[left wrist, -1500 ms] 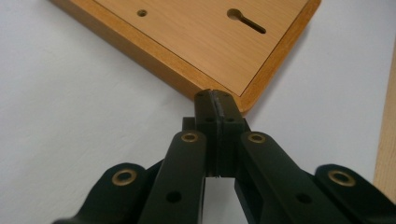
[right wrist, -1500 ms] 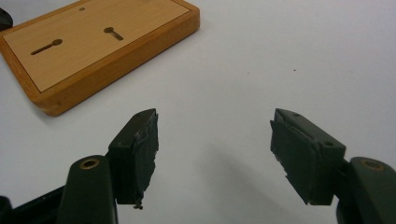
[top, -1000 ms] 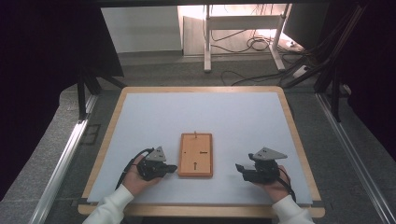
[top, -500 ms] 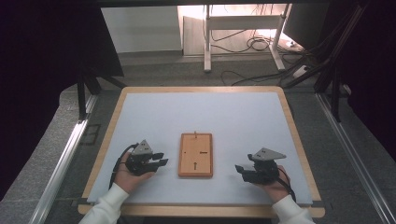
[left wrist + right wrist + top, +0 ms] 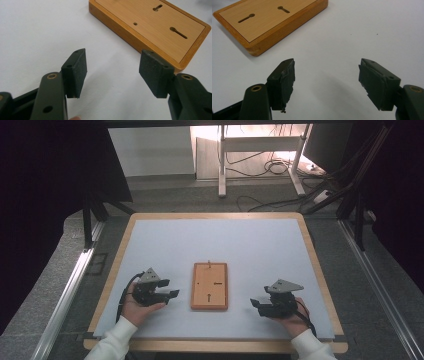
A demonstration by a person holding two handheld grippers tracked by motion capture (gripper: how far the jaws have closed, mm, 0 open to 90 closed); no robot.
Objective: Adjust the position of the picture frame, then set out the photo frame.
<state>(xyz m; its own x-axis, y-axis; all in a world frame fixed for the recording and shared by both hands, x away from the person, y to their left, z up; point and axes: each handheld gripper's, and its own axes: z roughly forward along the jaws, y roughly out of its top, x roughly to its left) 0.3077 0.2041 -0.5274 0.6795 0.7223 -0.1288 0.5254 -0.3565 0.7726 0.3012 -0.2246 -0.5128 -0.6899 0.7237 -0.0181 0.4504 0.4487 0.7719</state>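
- The wooden board (image 5: 209, 285) lies flat on the white table (image 5: 225, 240), roughly midway between the left and right edges and closer to the near edge than the far one. Its long sides run toward the far edge.
- Its top face has two keyhole slots and a small round hole (easy to spot in the left gripper view (image 5: 152, 25)), with a darker raised rim all around.
- The left gripper (image 5: 169, 290) sits just left of the board, near the table's near-left corner. Its jaws have just been opening and now stand wide apart with nothing but bare table between them; no contact with the board.
- The right gripper (image 5: 256, 304) is to the right of the board, a bit farther off, toward the near-right corner. Its jaws have opened a touch further and stand wide too, holding nothing.
- In the right gripper view the board (image 5: 269, 20) lies up and to the left, clear of both pads.
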